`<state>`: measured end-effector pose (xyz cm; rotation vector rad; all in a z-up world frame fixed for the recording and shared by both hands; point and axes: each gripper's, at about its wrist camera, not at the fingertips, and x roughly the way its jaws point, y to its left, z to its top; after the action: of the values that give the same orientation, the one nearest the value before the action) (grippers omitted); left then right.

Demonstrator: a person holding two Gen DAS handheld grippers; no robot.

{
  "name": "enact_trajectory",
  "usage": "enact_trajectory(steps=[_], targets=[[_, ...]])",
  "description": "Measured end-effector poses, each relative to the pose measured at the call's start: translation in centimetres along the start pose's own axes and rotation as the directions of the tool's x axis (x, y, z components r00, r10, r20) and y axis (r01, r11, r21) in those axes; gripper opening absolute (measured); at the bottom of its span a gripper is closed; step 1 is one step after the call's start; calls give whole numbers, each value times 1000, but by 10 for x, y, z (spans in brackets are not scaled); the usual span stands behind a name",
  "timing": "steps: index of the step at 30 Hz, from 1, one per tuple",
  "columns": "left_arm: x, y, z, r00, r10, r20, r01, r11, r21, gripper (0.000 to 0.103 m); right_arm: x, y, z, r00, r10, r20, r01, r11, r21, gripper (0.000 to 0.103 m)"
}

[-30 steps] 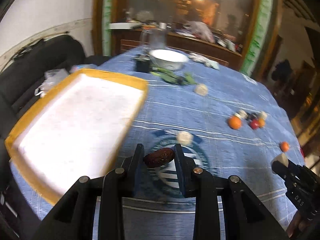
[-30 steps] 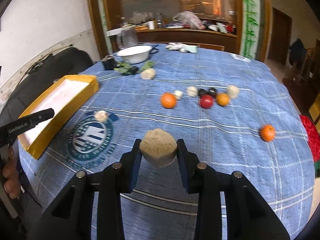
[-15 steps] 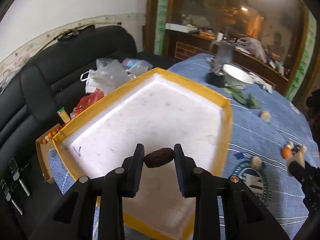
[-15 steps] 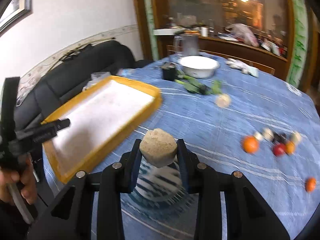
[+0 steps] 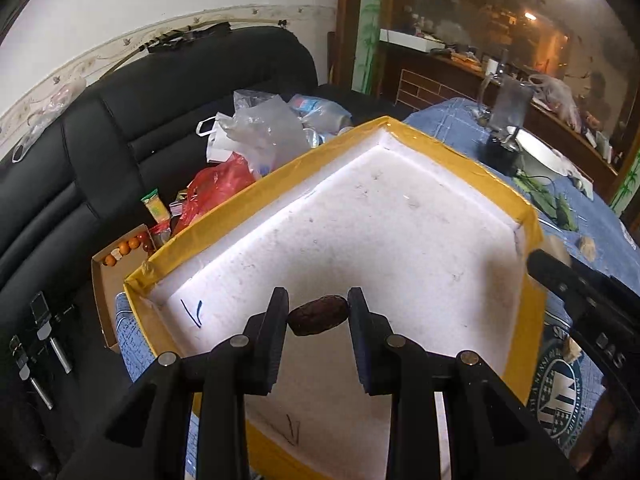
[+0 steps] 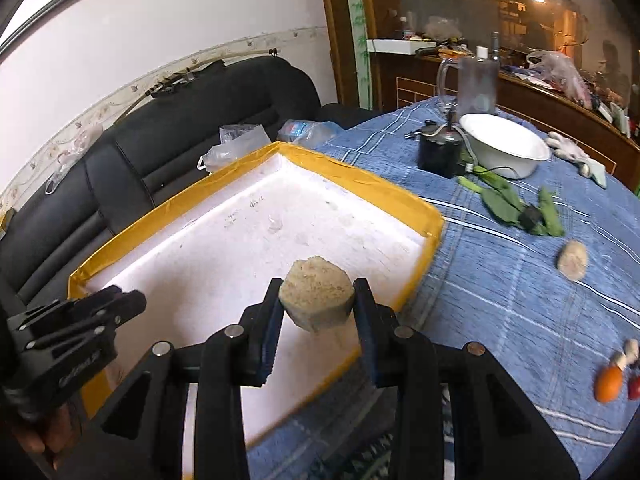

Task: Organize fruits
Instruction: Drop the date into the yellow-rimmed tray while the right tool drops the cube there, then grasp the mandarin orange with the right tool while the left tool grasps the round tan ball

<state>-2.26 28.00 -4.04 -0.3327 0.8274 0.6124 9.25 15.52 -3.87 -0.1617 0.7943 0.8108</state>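
Observation:
My left gripper point(image 5: 318, 314) is shut on a dark brown date point(image 5: 318, 315) and hangs over the white floor of a yellow-rimmed foam tray point(image 5: 532, 216), near its front corner. In the right wrist view my right gripper point(image 6: 316, 304) is shut on a rough beige lump of fruit point(image 6: 316, 294), held above the same tray point(image 6: 360, 178) close to its right rim. The left gripper shows there as a black tool point(image 6: 68, 332) at the tray's left edge. An orange point(image 6: 608, 380), a red fruit point(image 6: 634, 386) and a beige piece point(image 6: 573, 260) lie on the blue cloth.
A white bowl point(image 6: 504, 150), a clear jug point(image 6: 476, 84), a black box point(image 6: 438, 154) and green leaves point(image 6: 516, 206) sit at the table's far side. A black sofa point(image 5: 140, 120) with plastic bags point(image 5: 256, 132) stands left of the table, and a wooden sideboard point(image 6: 560, 100) behind.
Both grippers swung left from over the blue cloth to over the tray, each still holding its fruit. The tray now fills both views.

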Motion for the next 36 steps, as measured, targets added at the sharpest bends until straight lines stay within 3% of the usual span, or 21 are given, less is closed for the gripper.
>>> enact_trajectory(steps=[6,7,8,9,11,12,16,21,29,36], targets=[[5,7,3,999,30,-13,-30,999,-13,30,29,4,5,999,-15,-51,15,1000,-12,37],[5,9,4,999,36,-15,-37,999,-23,30,30,5,4,998,-18,-54,18,1000,-15,41],[6,10,4,999,43,-20,-44,999,-30,30,30,5,3,998,-30,-54,29,999,-19,52],[7,12,4,998,50,-27,-51,998,-37,31,29,4,3,998,-35,-52,35,999,-18,57],[7,15,4,997,65,-31,-67,996,-58,65,21,-1,2,999,-33,-29,33,999,-9,66],[6,17,4,997,73,-24,-74,995,-66,71,16,-3,2,999,-42,-20,42,999,-4,68],[-9,17,2,997,79,24,-76,993,-93,74,-18,-21,-3,997,-64,35,63,998,33,73],[-31,0,-1,997,24,72,-17,995,-96,78,-83,-56,-32,986,-126,112,116,989,95,91],[-61,-77,-24,985,-131,109,124,990,65,80,-179,-142,-111,949,-292,123,251,929,271,92],[-64,-162,-54,970,-236,49,211,929,305,80,-238,-209,-174,891,-449,59,393,831,393,92]])
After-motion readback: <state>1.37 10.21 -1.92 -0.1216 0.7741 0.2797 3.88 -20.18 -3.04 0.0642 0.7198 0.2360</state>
